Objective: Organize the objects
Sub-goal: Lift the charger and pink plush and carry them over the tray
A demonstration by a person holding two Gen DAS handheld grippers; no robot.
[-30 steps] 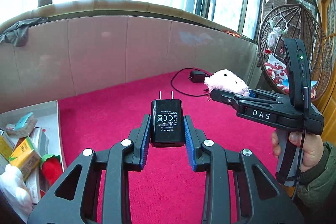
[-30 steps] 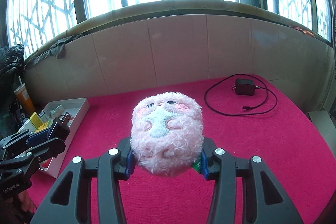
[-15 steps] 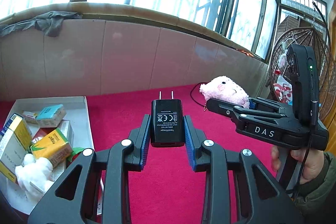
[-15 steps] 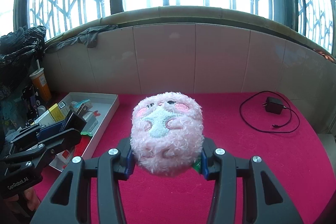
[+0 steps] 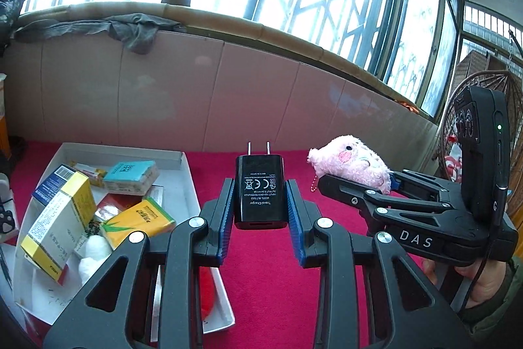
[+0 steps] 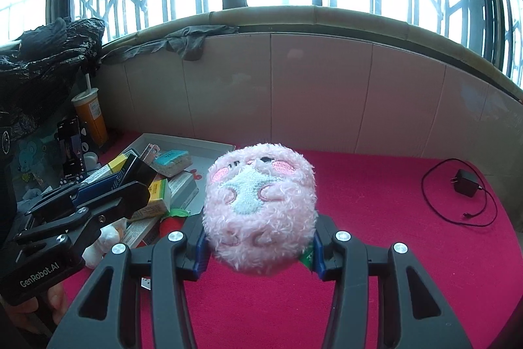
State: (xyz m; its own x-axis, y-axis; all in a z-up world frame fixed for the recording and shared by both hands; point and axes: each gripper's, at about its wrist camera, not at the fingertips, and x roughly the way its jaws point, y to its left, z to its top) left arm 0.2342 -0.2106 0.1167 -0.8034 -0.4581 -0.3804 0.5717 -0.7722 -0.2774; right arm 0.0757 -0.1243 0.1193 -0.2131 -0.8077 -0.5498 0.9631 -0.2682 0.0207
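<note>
My left gripper [image 5: 260,185] is shut on a black charger plug [image 5: 260,190], prongs pointing away, held above the red cloth just right of the white tray [image 5: 191,182]. My right gripper [image 6: 258,247] is shut on a pink plush pig [image 6: 260,205], which hides its fingertips. In the left wrist view the pig [image 5: 353,164] and the right gripper [image 5: 356,185] hang to the right of the plug. From the right wrist view, the left gripper [image 6: 130,185] is over the tray [image 6: 196,147] at the left.
The tray holds several small boxes: a yellow-and-white box [image 5: 59,218], a teal one [image 5: 132,172], a yellow-green one [image 5: 140,223], plus a white plush [image 5: 93,254]. A second charger with cable [image 6: 465,183] lies far right on the cloth. An orange cup [image 6: 91,116] stands behind the tray.
Both grippers have swung left across the red cloth, keeping their holds. The tray has come further into both views and the corded charger has slid toward the right edge.
</note>
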